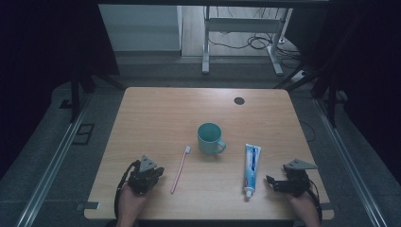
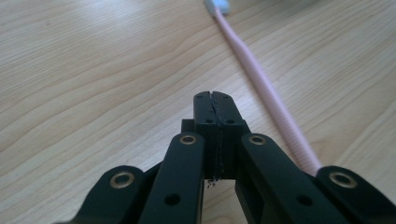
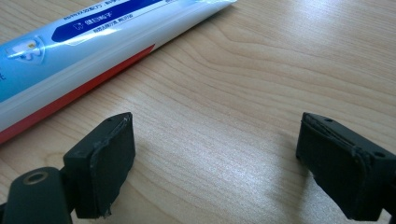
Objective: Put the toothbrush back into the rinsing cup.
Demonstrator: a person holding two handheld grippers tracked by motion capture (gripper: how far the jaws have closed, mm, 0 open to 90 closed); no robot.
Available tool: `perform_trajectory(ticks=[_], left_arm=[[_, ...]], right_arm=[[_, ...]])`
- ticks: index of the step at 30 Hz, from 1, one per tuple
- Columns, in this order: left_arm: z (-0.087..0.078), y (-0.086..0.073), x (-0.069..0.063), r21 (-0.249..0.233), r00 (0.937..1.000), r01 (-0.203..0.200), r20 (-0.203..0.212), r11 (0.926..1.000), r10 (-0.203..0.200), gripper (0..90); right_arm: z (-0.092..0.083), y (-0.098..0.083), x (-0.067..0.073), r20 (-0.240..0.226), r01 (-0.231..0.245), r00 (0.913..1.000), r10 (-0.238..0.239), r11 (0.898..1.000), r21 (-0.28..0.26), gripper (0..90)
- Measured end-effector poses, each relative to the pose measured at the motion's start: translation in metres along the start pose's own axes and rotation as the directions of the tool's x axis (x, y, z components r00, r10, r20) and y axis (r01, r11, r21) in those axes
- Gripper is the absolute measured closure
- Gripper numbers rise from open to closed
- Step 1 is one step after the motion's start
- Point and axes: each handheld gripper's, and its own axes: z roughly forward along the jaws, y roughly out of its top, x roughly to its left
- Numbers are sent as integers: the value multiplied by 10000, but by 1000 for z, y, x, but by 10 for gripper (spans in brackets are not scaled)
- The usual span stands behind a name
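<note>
Toothbrush, slim ribbed pink plastic, beside empty closed left gripper; right gripper wide, empty.

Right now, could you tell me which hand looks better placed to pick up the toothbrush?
Left, probably. The left gripper sits beside the pink toothbrush, though its jaws are shut and must open first. The right gripper, jaws open, lies beyond the toothpaste tube.

Dim room; grey floor; white desk frame
</note>
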Motion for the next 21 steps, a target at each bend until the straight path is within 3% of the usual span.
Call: perform_trajectory(ticks=[10,21], left_arm=[[4,6,-19,-19,9971,-335,682,9994,336,896],[16,10,-40,271,9879,-821,1342,9963,777,894]], right_arm=[[0,0,0,-24,34,10000,-34,10000,-13,117],[0,0,0,-48,61,10000,-61,10000,-12,118]])
